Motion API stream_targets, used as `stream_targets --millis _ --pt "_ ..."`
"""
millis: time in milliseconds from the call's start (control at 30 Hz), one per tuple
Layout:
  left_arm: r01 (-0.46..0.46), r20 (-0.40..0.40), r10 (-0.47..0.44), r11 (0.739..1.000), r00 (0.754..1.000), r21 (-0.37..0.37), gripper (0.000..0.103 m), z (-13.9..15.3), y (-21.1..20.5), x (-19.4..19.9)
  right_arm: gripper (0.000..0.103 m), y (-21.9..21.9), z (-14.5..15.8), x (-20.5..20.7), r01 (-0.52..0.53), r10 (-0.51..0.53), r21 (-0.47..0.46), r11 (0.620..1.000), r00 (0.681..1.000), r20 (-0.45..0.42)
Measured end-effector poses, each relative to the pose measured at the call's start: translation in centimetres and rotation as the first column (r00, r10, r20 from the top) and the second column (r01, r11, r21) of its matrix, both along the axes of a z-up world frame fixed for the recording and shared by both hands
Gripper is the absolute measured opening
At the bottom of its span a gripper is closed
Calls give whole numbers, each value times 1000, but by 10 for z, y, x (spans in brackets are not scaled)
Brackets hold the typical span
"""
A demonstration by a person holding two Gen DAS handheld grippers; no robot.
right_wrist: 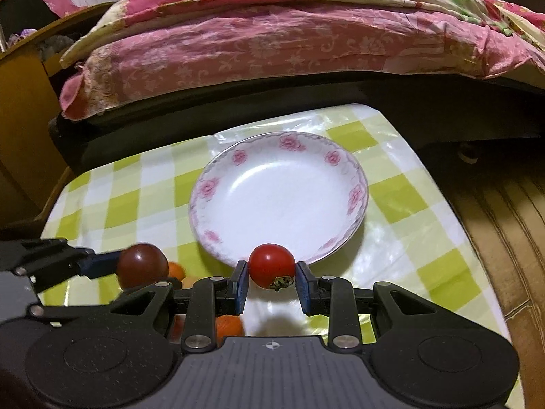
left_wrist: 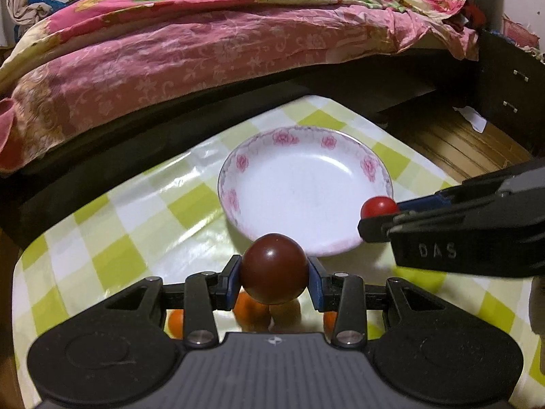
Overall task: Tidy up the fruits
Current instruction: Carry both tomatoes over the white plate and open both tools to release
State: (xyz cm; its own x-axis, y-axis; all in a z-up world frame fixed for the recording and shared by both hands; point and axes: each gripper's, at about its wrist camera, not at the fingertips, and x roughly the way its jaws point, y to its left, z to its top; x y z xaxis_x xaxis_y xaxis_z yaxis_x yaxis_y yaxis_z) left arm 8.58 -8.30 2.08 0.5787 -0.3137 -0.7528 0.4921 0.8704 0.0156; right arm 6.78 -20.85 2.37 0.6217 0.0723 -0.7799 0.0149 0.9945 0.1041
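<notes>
A white plate with pink flowers on its rim lies bare on the green-checked tablecloth. My left gripper is shut on a dark maroon round fruit, held just short of the plate's near rim. In the right wrist view that fruit and the left gripper show at the left. My right gripper is shut on a small red tomato with its green stem end down, also at the near rim. The left wrist view has the tomato and right gripper at the plate's right edge.
Orange fruits lie on the tablecloth under and behind the grippers. A bed with a pink quilt runs along the table's far side. Wooden floor lies to the right, past the table edge.
</notes>
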Motion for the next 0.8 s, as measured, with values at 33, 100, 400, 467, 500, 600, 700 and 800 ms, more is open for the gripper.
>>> stream_targets --millis 33,100,400,467,500,600,700,800 --pt "2 2 -2 1000 1000 1 46 0 -2 5 26 -2 -1 4 -2 2 1 1000 1000 -2" --pt "9 7 -9 1000 1000 11 46 -2 -7 12 26 -3 -2 11 -8 8 -11 1000 1000 -2" --pt "21 8 -21 1000 1000 19 46 -8 -18 34 26 -13 -14 36 -9 8 -35 999 1000 -20" --pt "23 7 -23 999 1000 23 46 -11 -19 36 26 -14 -18 39 -10 9 -39 999 1000 -28" --pt "22 4 -22 999 1000 23 46 -11 -20 38 26 -14 -20 41 -7 5 -37 999 999 -32" --pt "21 -2 -21 1000 1000 20 46 -13 -20 40 27 -16 -23 44 -2 0 -35 999 999 -32" --pt "23 0 -23 999 1000 30 46 -15 -21 41 27 -17 -25 46 5 -5 -30 1000 1000 -30" --pt "21 -7 -21 999 1000 34 46 -18 -22 42 27 -18 -27 47 8 -9 -29 1000 1000 -27"
